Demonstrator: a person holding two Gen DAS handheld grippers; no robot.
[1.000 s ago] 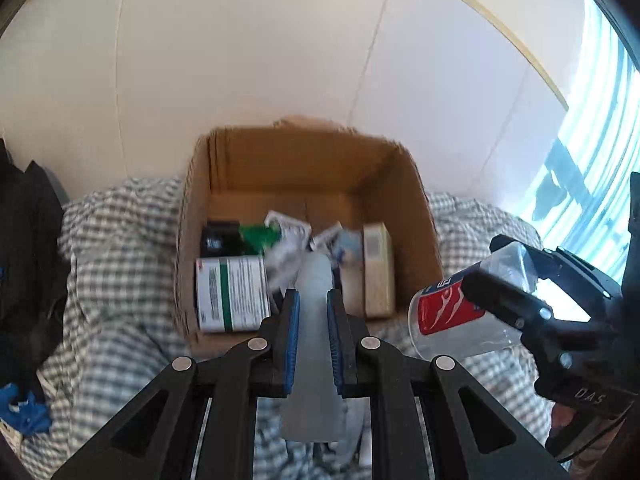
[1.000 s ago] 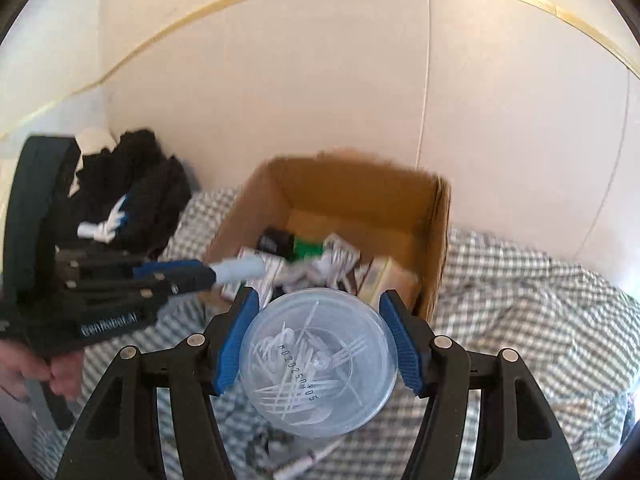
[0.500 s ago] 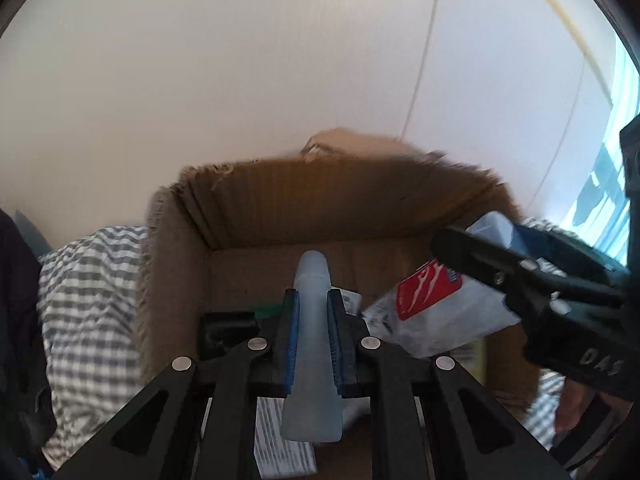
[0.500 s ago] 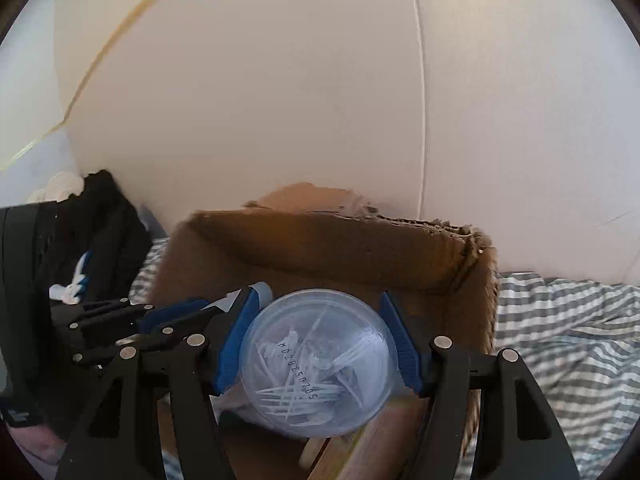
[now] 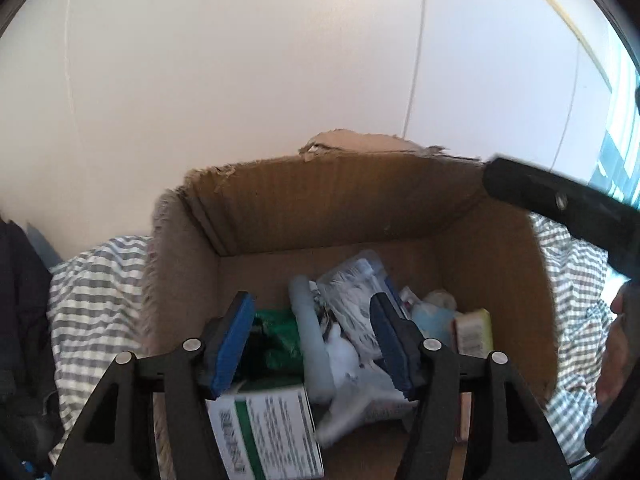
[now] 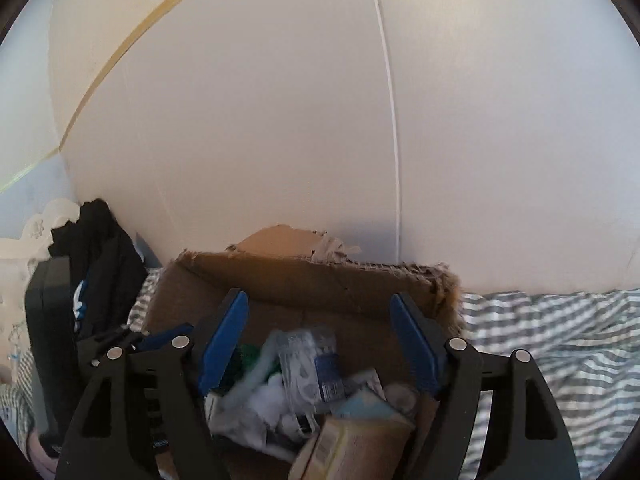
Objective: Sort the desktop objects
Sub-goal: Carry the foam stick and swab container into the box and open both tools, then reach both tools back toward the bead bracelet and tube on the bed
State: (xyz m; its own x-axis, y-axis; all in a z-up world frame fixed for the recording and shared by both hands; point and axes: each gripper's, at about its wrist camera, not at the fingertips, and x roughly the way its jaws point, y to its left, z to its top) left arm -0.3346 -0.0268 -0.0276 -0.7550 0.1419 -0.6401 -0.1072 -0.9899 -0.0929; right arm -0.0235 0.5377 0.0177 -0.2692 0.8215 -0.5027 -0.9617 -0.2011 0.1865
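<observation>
In the left wrist view, dark clothes (image 5: 20,320) sit at the far left edge, and next to them is a checked cloth (image 5: 96,304) with grey and white stripes. In the middle stands a brown cardboard box (image 5: 340,208) with a torn top edge. The left gripper (image 5: 314,344) is over the box at the bottom middle, and its jaws are opening with nothing pinched between them. Down inside the box, a pale blue tube (image 5: 310,344) lies free in the gap between the blue pads, and just right of it is a clear tub of small white picks (image 5: 352,292). A white box with a green stripe (image 5: 268,432) lies at the lower left, a green packet (image 5: 280,340) sits above it, and a small yellow box (image 5: 474,332) lies to the right. At the upper right, a black finger of the right gripper (image 5: 560,204) pokes in. In the right wrist view, the right gripper (image 6: 320,344) is at the bottom middle over the box, its jaws opening, and the clear tub lies loose below them.
</observation>
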